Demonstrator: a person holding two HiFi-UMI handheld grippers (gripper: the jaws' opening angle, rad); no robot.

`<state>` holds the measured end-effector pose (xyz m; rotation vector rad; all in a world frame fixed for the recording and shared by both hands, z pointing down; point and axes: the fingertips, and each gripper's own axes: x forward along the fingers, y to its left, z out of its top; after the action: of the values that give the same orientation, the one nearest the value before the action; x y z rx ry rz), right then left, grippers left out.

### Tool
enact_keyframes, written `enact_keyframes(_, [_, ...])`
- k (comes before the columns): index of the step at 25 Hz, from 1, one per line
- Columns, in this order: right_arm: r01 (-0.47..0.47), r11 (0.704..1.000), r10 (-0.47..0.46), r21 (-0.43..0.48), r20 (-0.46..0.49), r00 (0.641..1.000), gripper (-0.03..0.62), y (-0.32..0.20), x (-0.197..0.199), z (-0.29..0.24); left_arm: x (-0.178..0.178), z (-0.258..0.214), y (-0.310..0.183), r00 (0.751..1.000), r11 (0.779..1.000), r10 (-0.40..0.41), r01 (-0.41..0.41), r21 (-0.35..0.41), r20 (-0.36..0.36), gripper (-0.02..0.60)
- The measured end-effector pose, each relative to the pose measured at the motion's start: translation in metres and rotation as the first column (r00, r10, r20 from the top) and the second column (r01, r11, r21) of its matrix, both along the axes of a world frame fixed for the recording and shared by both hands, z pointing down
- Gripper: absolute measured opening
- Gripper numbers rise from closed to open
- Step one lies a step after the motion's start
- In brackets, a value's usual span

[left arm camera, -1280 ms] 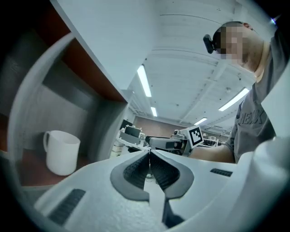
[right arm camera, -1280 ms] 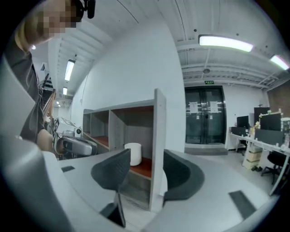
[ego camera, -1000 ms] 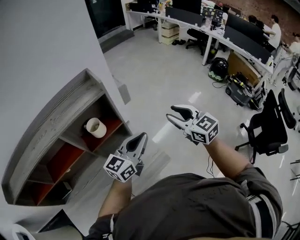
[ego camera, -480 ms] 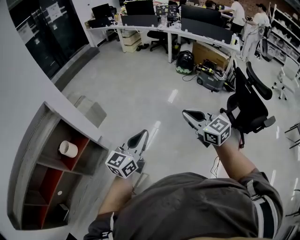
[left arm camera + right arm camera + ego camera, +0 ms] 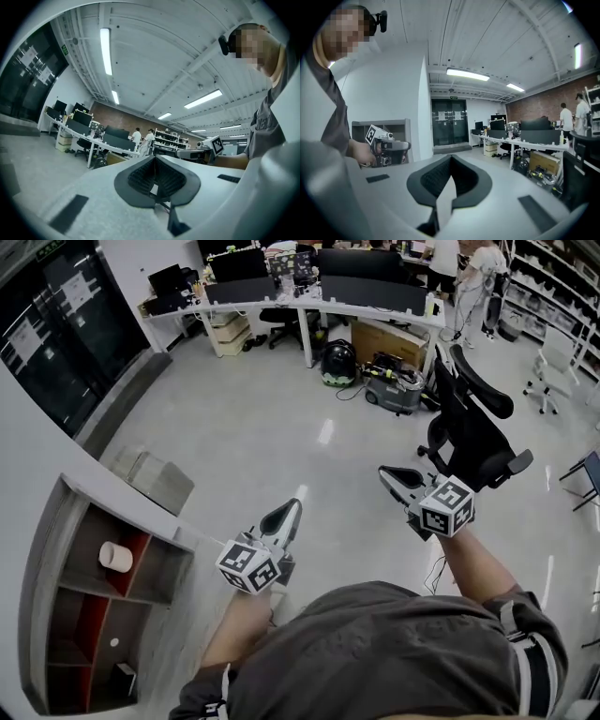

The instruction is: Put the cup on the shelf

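Grey shelf at far left, with the white cup already in its upper, red-backed compartment, apparently upright: long axis vertical, mouth up. The placing looks done, and nothing visibly remains. Left gripper and right gripper, well apart from the shelf, each have jaws clenched on nothing.

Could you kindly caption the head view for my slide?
White cylindrical cup sits in grey wooden shelf; left hand-held gripper and right hand-held gripper shut, empty.
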<state>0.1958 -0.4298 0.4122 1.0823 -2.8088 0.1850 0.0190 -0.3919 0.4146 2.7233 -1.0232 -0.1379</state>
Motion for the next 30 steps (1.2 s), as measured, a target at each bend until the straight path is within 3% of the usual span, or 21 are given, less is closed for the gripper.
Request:
enact_keyframes(5, [-0.024, 1.0, 0.024, 0.006, 0.01, 1.0, -0.011, -0.001, 0.015, -0.001, 0.013, -0.002, -0.003, 1.0, 1.0, 0.022, -0.022, 0.01, 0.011, 0.005])
enact_keyframes(30, [-0.006, 1.0, 0.007, 0.021, -0.029, 1.0, -0.011, -0.007, 0.0, -0.002, 0.004, -0.004, -0.008, 1.0, 1.0, 0.026, -0.026, 0.018, 0.003, 0.005])
